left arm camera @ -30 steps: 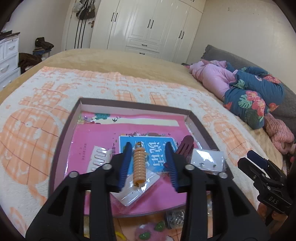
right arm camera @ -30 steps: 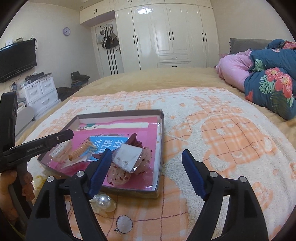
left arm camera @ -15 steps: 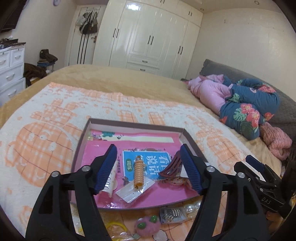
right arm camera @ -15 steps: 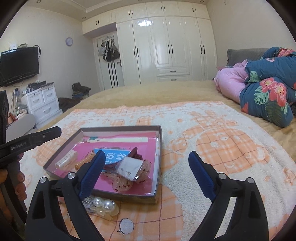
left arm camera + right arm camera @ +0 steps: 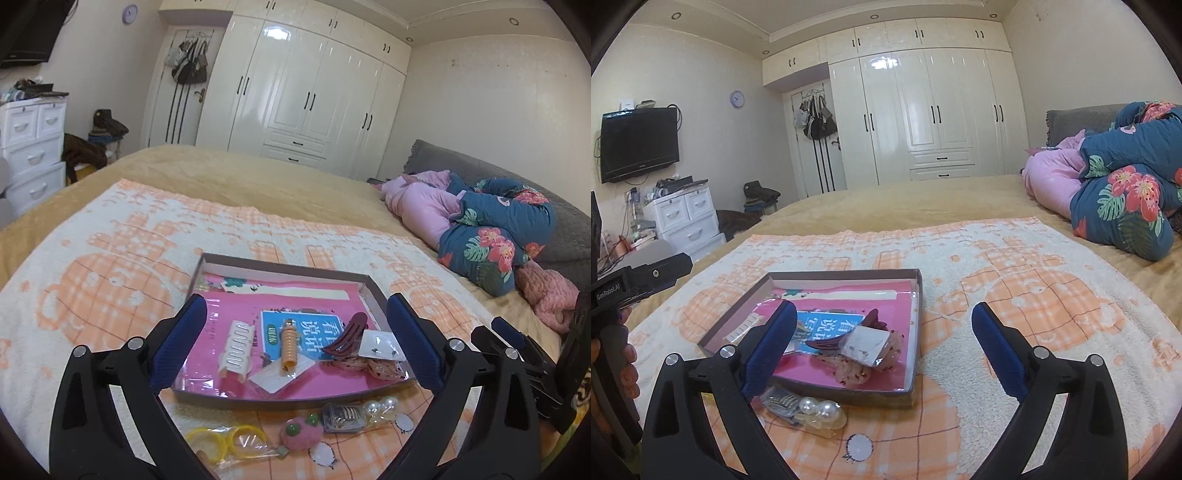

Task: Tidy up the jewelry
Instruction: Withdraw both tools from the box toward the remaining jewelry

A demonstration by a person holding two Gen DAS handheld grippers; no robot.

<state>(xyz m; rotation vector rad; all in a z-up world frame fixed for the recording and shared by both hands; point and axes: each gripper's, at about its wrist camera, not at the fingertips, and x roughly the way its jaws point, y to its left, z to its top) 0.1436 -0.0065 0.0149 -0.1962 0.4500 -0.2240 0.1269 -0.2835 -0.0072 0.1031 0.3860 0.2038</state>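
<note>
Nearest the lenses, my left gripper [image 5: 295, 343] and my right gripper [image 5: 882, 347] both stand with jaws spread wide, nothing between the blue pads [image 5: 181, 339]. Just in front of the tray, loose on the blanket [image 5: 110, 266], lie a bag of yellow rings [image 5: 225, 439], a pink felt piece [image 5: 301, 434] with green dots, a small packet of metal clips [image 5: 343, 417] and a bag of pearls [image 5: 820, 410] — all outside the tray, close to its near wall. The tray [image 5: 846, 397] sits flat on the blanket, lined with a pink sheet bearing a blue label. Inside it, from my left view: a white comb-like clip [image 5: 236, 350] at the left, an orange ribbed clip [image 5: 289, 349] on a clear packet in the middle, a dark red hair clip [image 5: 347, 336] to the right, a white card [image 5: 380, 345] just beside it, and a pink speckled scrunchie [image 5: 369, 365] under both. Beyond the blanket — tan bedspread, a floral quilt [image 5: 1126, 206] bundled at the right, then white wardrobes [image 5: 934, 110] on the far wall.
</note>
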